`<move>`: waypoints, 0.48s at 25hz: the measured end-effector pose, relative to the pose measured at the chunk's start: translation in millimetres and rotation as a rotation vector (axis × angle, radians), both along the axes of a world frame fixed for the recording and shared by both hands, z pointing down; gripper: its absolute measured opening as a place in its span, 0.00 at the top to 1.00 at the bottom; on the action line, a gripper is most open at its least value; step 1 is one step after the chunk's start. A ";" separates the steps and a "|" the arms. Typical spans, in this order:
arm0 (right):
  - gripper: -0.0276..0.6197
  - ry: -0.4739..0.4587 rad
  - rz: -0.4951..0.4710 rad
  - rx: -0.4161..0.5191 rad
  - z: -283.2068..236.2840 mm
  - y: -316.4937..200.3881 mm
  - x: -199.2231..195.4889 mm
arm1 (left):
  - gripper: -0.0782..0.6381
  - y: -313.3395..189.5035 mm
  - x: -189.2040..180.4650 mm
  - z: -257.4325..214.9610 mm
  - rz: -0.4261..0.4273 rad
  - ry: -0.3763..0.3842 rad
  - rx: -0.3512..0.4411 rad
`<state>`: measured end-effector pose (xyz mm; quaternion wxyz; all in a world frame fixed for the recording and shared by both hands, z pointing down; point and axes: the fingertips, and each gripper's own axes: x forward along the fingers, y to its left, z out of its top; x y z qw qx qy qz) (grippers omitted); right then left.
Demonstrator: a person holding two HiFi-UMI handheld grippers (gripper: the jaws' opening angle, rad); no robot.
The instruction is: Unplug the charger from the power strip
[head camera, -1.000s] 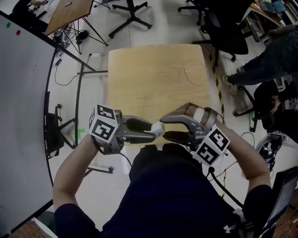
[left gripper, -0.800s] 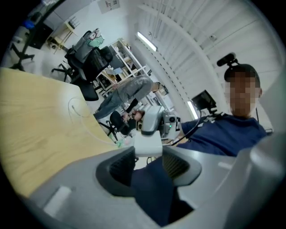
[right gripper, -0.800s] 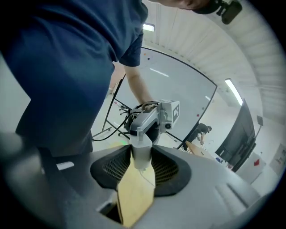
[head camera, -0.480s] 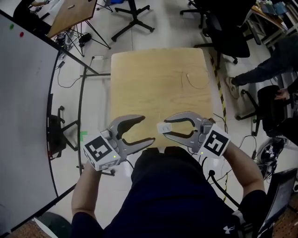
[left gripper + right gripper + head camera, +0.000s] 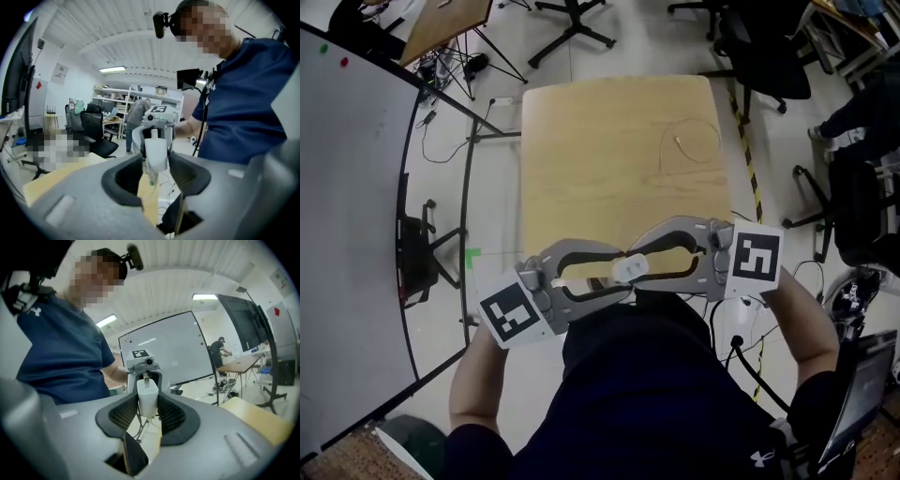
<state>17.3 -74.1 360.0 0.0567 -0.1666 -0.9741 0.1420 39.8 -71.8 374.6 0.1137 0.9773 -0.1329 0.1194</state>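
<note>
A small white charger (image 5: 630, 268) hangs in the air over the near edge of the wooden table (image 5: 609, 159), between two grippers that face each other tip to tip. My right gripper (image 5: 636, 262) comes in from the right and is shut on it; in the right gripper view the charger (image 5: 147, 390) sits pinched between the ribbed pads. My left gripper (image 5: 623, 274) reaches in from the left, its jaws closing onto the same charger (image 5: 155, 150), which fills the gap between the tips. A thin cable dangles below it. No power strip shows in any view.
A loose white cable (image 5: 692, 141) lies curled on the table's far right part. A whiteboard (image 5: 347, 234) stands at the left. Office chairs (image 5: 759, 56) and a person's legs (image 5: 862, 122) are beyond the table. Dark cords (image 5: 741, 352) trail on the floor at my right.
Half a second ago the left gripper stood wide open, lower left, clear of the charger. It has since swung in and closed round the charger. Both grippers have rolled and risen.
</note>
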 end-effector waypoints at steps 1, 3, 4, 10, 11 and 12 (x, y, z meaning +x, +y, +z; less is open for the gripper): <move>0.75 0.000 -0.024 -0.032 -2.1 5.7 0.5 | 0.66 6.0 -2.0 -3.5 0.002 0.033 -0.016; 0.75 -0.001 -0.048 -0.076 -6.8 17.4 -2.8 | 0.68 18.4 -9.4 -9.4 0.006 0.093 -0.061; 0.75 0.003 -0.044 -0.084 -9.0 22.3 -6.2 | 0.69 24.0 -14.2 -11.1 0.012 0.111 -0.075; 0.74 0.014 0.042 -0.121 -14.9 55.8 -46.1 | 0.72 62.2 -62.2 -20.6 0.032 0.254 -0.097; 0.73 -0.007 0.062 -0.154 -17.3 62.3 -52.8 | 0.72 69.5 -72.5 -22.3 0.036 0.288 -0.104; 0.72 -0.032 0.088 -0.178 -18.4 66.1 -57.0 | 0.72 75.6 -81.3 -24.2 0.039 0.318 -0.111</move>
